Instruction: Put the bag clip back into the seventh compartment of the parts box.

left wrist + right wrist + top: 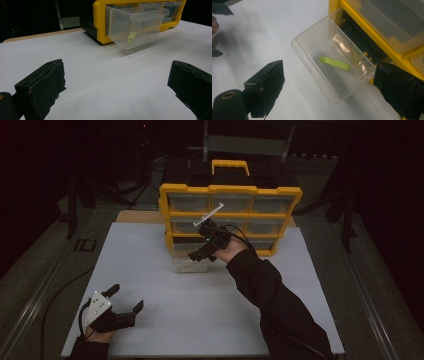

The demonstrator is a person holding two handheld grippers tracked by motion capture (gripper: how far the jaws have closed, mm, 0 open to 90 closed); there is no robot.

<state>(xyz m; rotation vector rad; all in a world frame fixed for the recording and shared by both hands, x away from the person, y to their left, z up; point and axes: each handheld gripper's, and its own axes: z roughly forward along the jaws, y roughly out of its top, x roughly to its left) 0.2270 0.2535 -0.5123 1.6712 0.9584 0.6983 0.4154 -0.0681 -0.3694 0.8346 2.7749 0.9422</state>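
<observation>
Right gripper [200, 254] hanging over the pulled-out clear drawer [332, 62], jaws spread wide, gripping nothing. Lime-green strip [335, 63] lying flat on the drawer floor. Drawer sticking out of the yellow organizer [230, 217], bottom row. Left gripper [127, 302] well short of the organizer, jaws apart, empty.

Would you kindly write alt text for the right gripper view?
A clear drawer, pulled out of a yellow organizer, holds a small green strip. The open right hand-held gripper hovers over it above a white table.
</observation>
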